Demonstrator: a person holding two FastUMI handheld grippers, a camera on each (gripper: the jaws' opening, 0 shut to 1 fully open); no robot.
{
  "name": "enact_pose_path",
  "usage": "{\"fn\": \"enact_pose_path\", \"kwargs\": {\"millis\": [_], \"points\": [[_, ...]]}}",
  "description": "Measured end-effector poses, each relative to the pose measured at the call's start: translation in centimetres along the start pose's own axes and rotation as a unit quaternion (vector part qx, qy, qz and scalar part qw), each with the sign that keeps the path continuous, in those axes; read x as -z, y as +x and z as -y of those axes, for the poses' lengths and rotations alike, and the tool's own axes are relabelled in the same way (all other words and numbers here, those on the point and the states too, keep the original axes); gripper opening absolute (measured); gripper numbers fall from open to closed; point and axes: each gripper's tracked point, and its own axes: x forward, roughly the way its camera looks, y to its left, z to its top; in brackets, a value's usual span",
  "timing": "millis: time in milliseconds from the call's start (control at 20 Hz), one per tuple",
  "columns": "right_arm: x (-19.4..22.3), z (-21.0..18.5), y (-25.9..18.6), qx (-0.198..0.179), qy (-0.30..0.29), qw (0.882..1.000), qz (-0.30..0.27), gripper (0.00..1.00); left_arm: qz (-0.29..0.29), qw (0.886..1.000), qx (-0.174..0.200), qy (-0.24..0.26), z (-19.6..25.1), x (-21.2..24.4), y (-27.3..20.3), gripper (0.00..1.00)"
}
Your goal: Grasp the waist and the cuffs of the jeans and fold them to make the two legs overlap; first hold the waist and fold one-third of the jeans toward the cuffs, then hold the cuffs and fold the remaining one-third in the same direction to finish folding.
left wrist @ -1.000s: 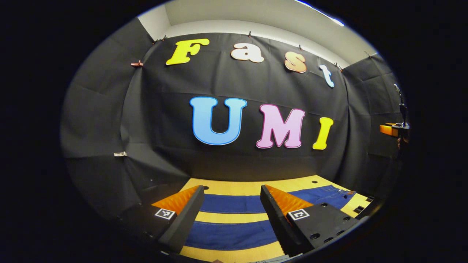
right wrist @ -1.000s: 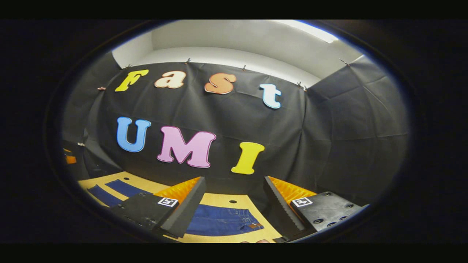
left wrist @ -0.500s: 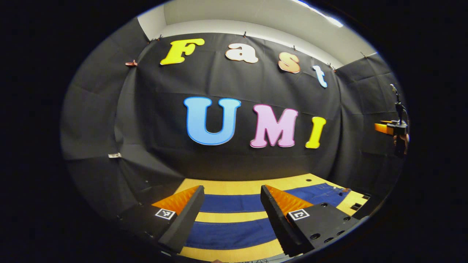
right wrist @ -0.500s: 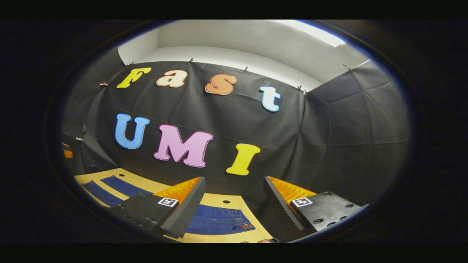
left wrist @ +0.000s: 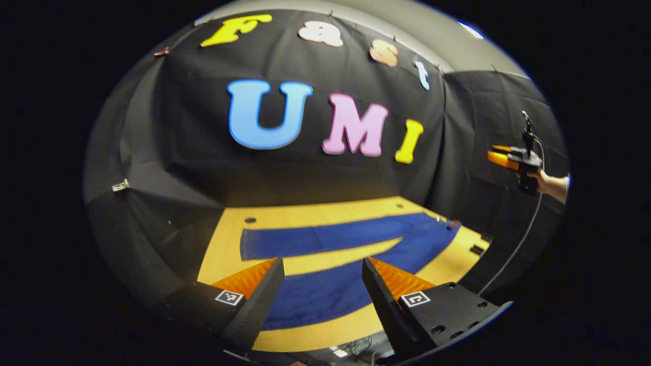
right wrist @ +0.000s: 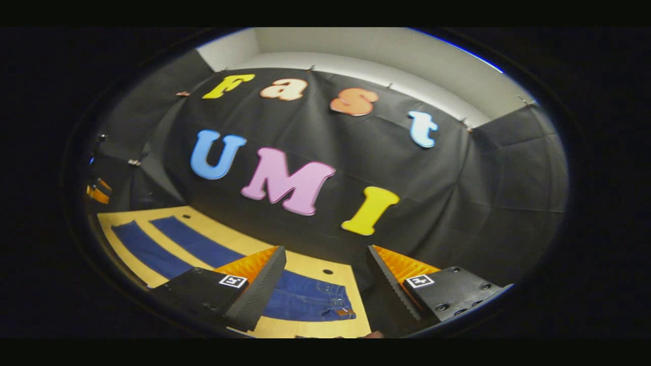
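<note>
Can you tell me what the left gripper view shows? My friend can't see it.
Blue jeans lie flat and unfolded on a wooden table, legs spread apart. The left tongs hang open above them, holding nothing.

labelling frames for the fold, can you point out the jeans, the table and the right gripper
jeans (left wrist: 325, 295), left gripper view, on the near leg.
table (left wrist: 218, 249), left gripper view, on bare wood left of the cuffs.
right gripper (right wrist: 325, 277), right gripper view, midway between its open fingertips, above the waist.

Jeans (left wrist: 356, 254) flat on table (left wrist: 224, 244), legs apart, wall behind.
</note>
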Motion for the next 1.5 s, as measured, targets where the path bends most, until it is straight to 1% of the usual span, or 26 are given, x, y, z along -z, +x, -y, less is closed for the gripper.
{"fn": "enact_pose_path", "kwargs": {"millis": [50,100,150,250,300,400,500,550,650,700,750,800,850,900,950,1000,1100,1150,1200,1250,1300,1350,1400,1500], "points": [[1.9,-0.8,0.9,-0.024,-0.002,1.0,-0.018,0.97,-0.023,0.999,0.017,0.018,0.0,1.6,0.6,0.96],[3.6,-1.3,1.9,-0.043,-0.005,0.998,-0.034,0.96,-0.051,0.998,0.032,0.035,-0.2,2.9,1.2,0.96],[5.4,-1.3,3.0,-0.058,-0.01,0.997,-0.051,0.97,-0.084,0.994,0.044,0.051,-0.7,4.4,1.8,0.96],[9.0,-1.6,5.3,-0.09,-0.031,0.992,-0.088,0.97,-0.144,0.983,0.074,0.086,-0.7,7.1,2.9,0.96],[10.9,-1.8,6.4,-0.109,-0.043,0.987,-0.107,0.97,-0.18,0.973,0.093,0.108,-0.6,8.6,3.5,0.96],[15.3,-2.7,8.4,-0.155,-0.052,0.975,-0.151,0.97,-0.243,0.951,0.115,0.149,-0.9,11.7,4.2,0.96],[20.3,-3.3,10.0,-0.202,-0.066,0.954,-0.211,0.97,-0.296,0.927,0.146,0.177,-1.0,14.0,4.8,0.97],[22.9,-3.6,10.1,-0.225,-0.076,0.94,-0.245,0.97,-0.321,0.914,0.155,0.196,-1.3,15.0,5.0,0.97],[26.9,-4.3,9.4,-0.282,-0.094,0.904,-0.307,0.97,-0.373,0.882,0.172,0.231,-2.0,17.0,5.0,0.98],[28.9,-4.2,9.2,-0.307,-0.109,0.884,-0.334,0.96,-0.394,0.868,0.182,0.241,-2.1,17.7,5.0,0.98],[30.6,-4.2,8.6,-0.333,-0.117,0.861,-0.366,0.98,-0.416,0.853,0.194,0.25,-2.3,18.7,4.8,0.98],[33.9,-4.0,7.8,-0.36,-0.134,0.824,-0.416,0.98,-0.43,0.841,0.201,0.259,-2.3,19.3,5.0,0.98],[35.3,-3.6,7.7,-0.373,-0.153,0.804,-0.438,0.97,-0.438,0.837,0.203,0.256,-2.1,19.9,4.8,0.98],[36.7,-3.4,8.0,-0.384,-0.173,0.787,-0.451,0.97,-0.437,0.84,0.203,0.248,-1.9,19.8,5.2,0.97],[37.8,-3.5,8.0,-0.394,-0.186,0.772,-0.464,0.97,-0.443,0.842,0.193,0.239,-2.4,19.8,5.1,0.98],[39.3,-3.5,8.0,-0.402,-0.192,0.757,-0.478,0.97,-0.452,0.843,0.182,0.228,-2.6,19.5,5.2,0.95],[41.4,-3.6,7.9,-0.408,-0.195,0.731,-0.51,0.97,-0.454,0.851,0.167,0.206,-2.3,19.1,5.7,0.94],[42.2,-3.6,7.3,-0.408,-0.186,0.715,-0.536,0.96,-0.455,0.852,0.159,0.204,-2.1,18.8,5.9,0.92],[42.6,-4.0,7.2,-0.412,-0.177,0.706,-0.548,0.96,-0.459,0.852,0.155,0.2,-2.6,18.8,5.9,0.89],[42.6,-4.1,7.5,-0.41,-0.177,0.705,-0.55,0.94,-0.462,0.85,0.153,0.2,-3.0,19.0,6.1,0.81],[42.4,-3.9,7.0,-0.413,-0.175,0.7,-0.556,0.94,-0.466,0.849,0.152,0.2,-3.0,19.0,6.2,0.75],[42.3,-4.0,6.6,-0.42,-0.17,0.697,-0.556,0.93,-0.467,0.847,0.154,0.202,-3.0,19.0,6.1,0.74],[42.6,-3.9,6.8,-0.42,-0.177,0.702,-0.547,0.9,-0.465,0.846,0.157,0.206,-2.9,18.9,6.2,0.72],[43.0,-3.9,6.9,-0.419,-0.207,0.701,-0.539,0.91,-0.46,0.849,0.158,0.205,-2.8,18.9,6.3,0.71]]}}
